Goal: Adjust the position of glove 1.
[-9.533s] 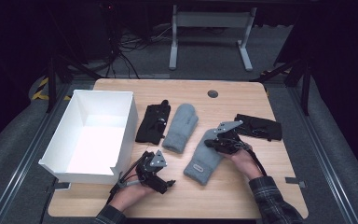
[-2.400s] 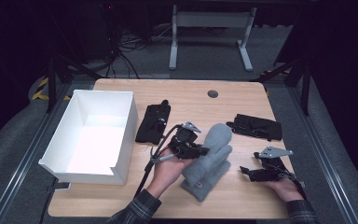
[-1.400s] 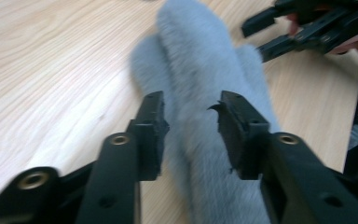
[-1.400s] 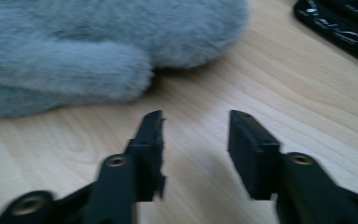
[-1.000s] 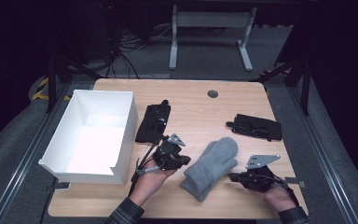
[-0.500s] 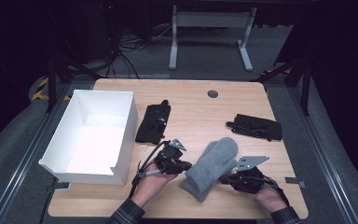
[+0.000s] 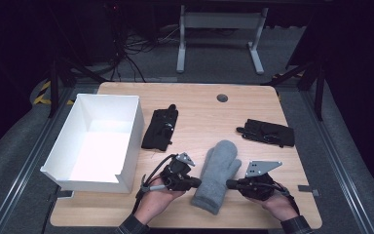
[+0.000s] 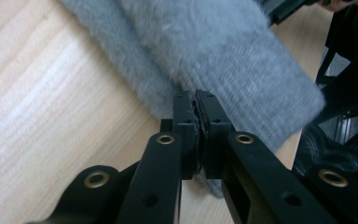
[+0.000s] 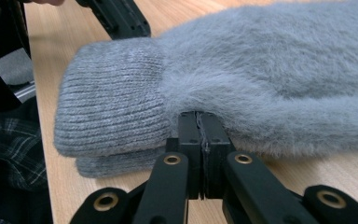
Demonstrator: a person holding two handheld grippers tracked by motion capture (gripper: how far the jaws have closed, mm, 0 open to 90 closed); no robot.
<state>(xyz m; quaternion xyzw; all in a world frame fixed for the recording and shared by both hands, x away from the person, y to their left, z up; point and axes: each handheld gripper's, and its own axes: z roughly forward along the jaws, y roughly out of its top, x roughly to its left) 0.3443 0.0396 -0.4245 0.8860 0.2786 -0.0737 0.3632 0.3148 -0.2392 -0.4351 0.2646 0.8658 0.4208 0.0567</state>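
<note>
Grey and fuzzy, two knitted mittens (image 7: 217,176) lie stacked as a pair on the near part of the light wooden table (image 7: 199,109), between the two hand-held tools, with the ribbed cuffs towards the person. The left gripper (image 7: 195,183) touches the pair's left edge; its jaws have just been easing open, yet in the left gripper view (image 8: 196,100) they stand almost together with only a wisp of fibre between them, so it counts as closed with nothing truly held. The right gripper (image 7: 230,184) meets the right edge, and in the right gripper view (image 9: 199,116) its jaws are pressed together right at the fluffy edge; whether they pinch fabric cannot be told. The step in hand looks like gathering the matched pair, probably for the white open box (image 7: 130,129) at the table's left. Next, both tools need a firm bite on both layers before lifting. Two black gloves also lie apart: one (image 7: 160,127) beside the box, one (image 7: 267,132) far right.
</note>
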